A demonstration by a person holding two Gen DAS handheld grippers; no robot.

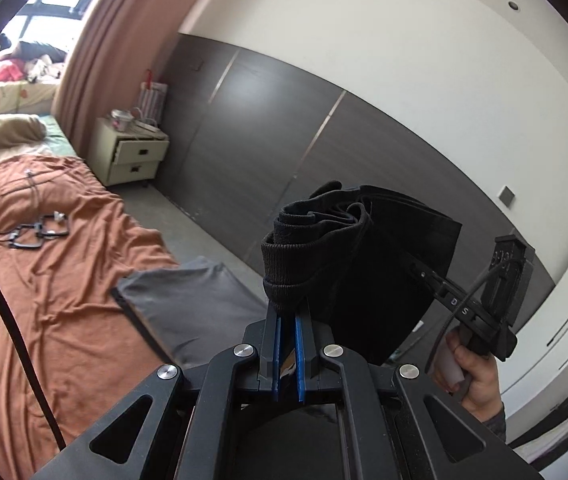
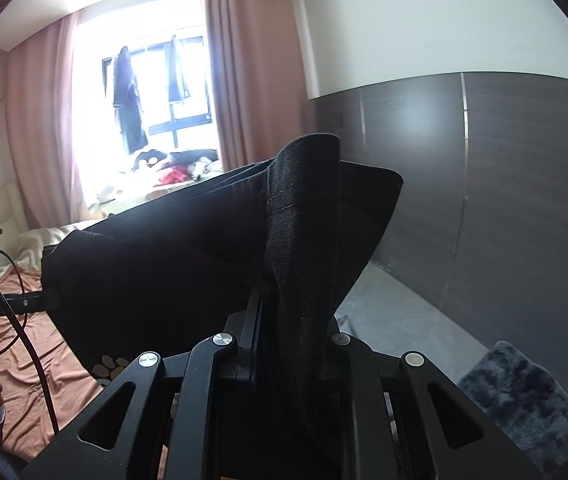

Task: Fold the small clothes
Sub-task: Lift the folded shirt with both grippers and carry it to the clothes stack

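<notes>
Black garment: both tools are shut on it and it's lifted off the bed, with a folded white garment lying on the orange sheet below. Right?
Not quite. The folded garment on the orange sheet is grey, not white, as the left wrist view shows. The rest holds: the left tool and right tool are both shut on the black garment, held up off the bed.

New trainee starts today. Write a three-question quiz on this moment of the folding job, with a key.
1. True or false: the black garment lies flat on the bed.
2. What holds the garment? A) left tool only B) both tools C) neither
3. Name the folded item on the bed below the garment.

Key:
1. False; it hangs in the air.
2. B; right tool also grips it.
3. Grey cloth.
</notes>
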